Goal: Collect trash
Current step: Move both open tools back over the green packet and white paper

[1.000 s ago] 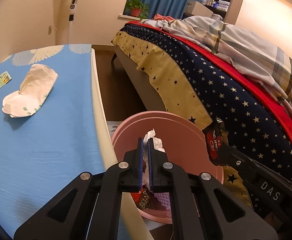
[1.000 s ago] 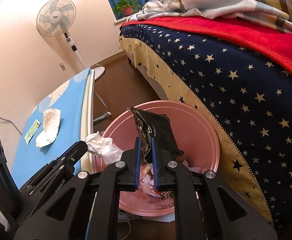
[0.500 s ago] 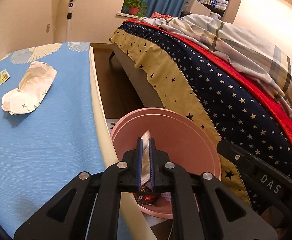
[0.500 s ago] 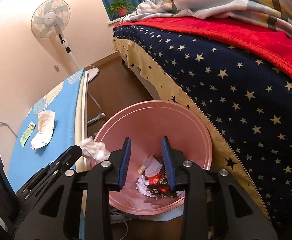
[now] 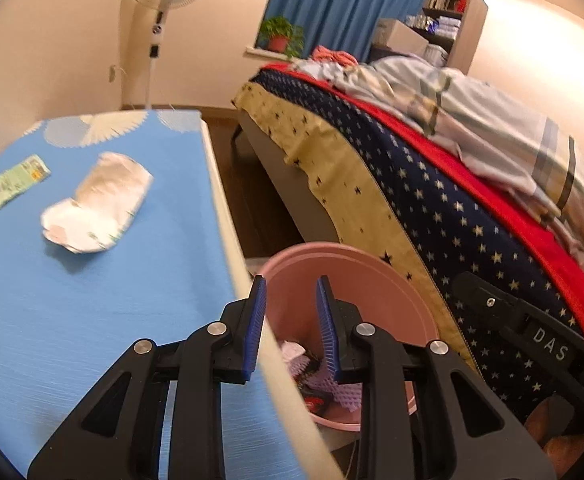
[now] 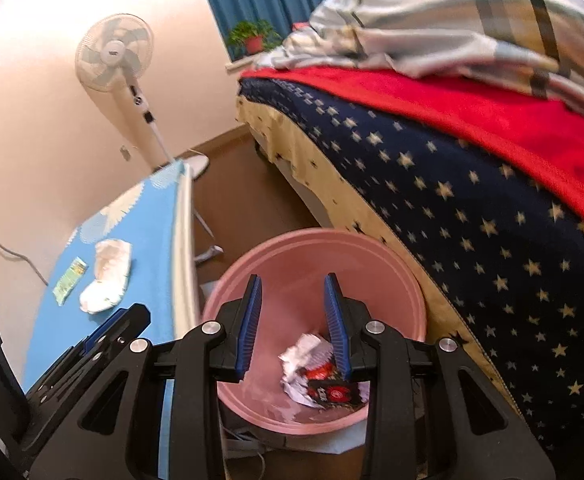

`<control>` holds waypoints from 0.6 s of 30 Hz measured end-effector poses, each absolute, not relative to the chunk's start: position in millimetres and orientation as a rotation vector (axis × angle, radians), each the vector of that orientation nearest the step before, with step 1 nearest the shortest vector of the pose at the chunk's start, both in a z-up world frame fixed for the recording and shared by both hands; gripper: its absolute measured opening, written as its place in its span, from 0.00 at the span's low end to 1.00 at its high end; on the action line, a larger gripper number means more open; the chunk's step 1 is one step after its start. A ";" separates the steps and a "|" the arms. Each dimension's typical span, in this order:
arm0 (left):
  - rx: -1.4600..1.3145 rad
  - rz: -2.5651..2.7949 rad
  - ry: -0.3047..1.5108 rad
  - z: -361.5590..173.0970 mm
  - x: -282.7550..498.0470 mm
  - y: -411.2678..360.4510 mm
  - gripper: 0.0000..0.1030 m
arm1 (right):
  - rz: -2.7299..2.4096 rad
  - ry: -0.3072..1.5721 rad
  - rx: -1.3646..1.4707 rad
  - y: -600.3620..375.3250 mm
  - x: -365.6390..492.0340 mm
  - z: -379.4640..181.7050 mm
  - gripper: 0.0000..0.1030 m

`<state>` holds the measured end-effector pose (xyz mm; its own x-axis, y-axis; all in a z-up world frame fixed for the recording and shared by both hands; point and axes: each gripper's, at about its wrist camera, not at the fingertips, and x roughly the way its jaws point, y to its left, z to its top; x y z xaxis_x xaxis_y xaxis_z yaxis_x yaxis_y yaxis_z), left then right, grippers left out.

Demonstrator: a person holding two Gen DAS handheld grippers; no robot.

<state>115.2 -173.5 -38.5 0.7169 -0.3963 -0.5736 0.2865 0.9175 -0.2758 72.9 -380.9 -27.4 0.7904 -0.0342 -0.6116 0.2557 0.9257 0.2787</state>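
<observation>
A pink trash bin [image 6: 371,252] stands on the floor between the blue-covered table and the bed. Inside it lie crumpled white tissue [image 6: 303,352] and a black and red wrapper [image 6: 331,394]. My right gripper [image 6: 293,286] hangs above the bin, open, with nothing between its jaws. Over the table's edge beside the bin [image 5: 351,264], my left gripper [image 5: 291,288] has its jaws opening and holds nothing. On the table remain a crumpled white wrapper [image 5: 100,202] and a small green packet [image 5: 18,180], far left of both grippers.
The blue-covered table [image 5: 72,320] has a cream edge next to the bin. A bed with a star-patterned cover [image 6: 471,200] closes off the right side. A standing fan [image 6: 114,54] is at the back by the wall. Brown floor lies between table and bed.
Both grippers opened and rose. The white tissue left the left jaws and the black wrapper left the right jaws; both now lie in the bin.
</observation>
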 end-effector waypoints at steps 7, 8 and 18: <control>-0.159 -0.308 0.582 18.2 120.7 -130.9 0.25 | -0.022 0.584 0.327 -345.6 93.3 19.7 0.32; -0.156 -0.301 0.574 24.1 121.7 -126.2 0.25 | -0.002 0.576 0.317 -340.0 97.1 26.8 0.32; -0.117 -0.198 0.488 108.9 158.9 -38.4 0.25 | 0.255 0.521 0.163 -280.0 159.5 104.0 0.32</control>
